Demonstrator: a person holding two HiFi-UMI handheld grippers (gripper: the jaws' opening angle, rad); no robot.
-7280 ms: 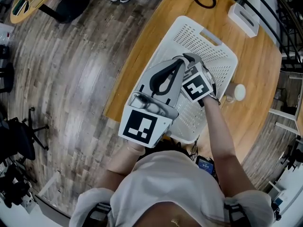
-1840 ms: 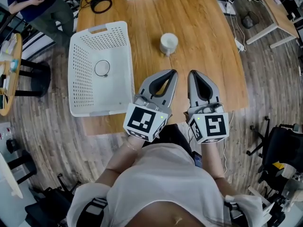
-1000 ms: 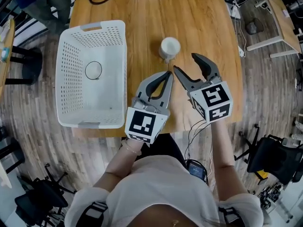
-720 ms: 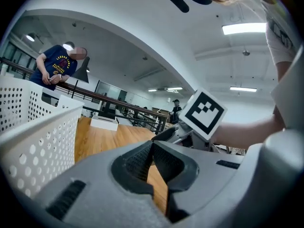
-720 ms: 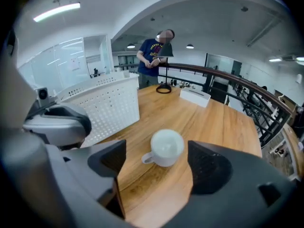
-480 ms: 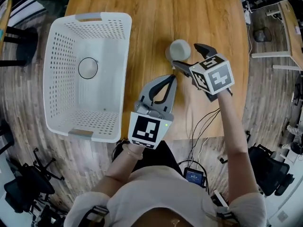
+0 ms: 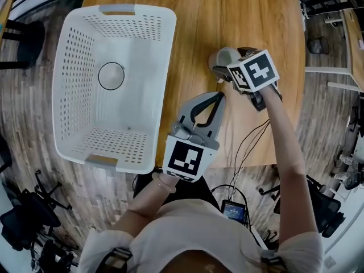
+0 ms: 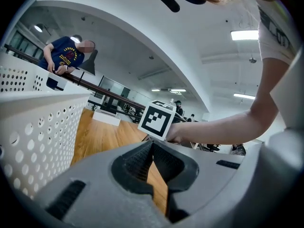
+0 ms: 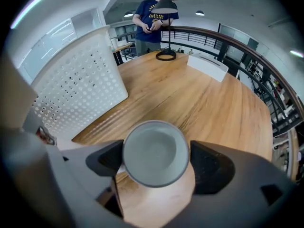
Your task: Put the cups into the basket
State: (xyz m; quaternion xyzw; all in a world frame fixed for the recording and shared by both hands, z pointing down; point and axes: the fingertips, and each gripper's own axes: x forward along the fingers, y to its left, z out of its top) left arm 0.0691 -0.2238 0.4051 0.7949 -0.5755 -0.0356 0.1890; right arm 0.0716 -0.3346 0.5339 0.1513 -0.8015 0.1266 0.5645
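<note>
While the right gripper (image 9: 156, 164), its jaws just now opening, straddles the grey cup (image 9: 154, 151) standing on the wooden table (image 7: 227, 4), it does not clamp it; the left gripper (image 7: 219, 95) hovers near the white basket (image 7: 165, 67), jaws together, empty; a second cup (image 7: 111, 75) sits inside the basket.

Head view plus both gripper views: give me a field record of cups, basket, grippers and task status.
table cup: upright on the table, mouth up, between the right gripper's jaws
basket cup: on the basket floor
basket: white, perforated, on the table
right gripper: pointing down, jaws just been opening, wide either side of the table cup, not clamped
left gripper: jaws together, empty, beside the basket
status: one cup in, one out
</note>
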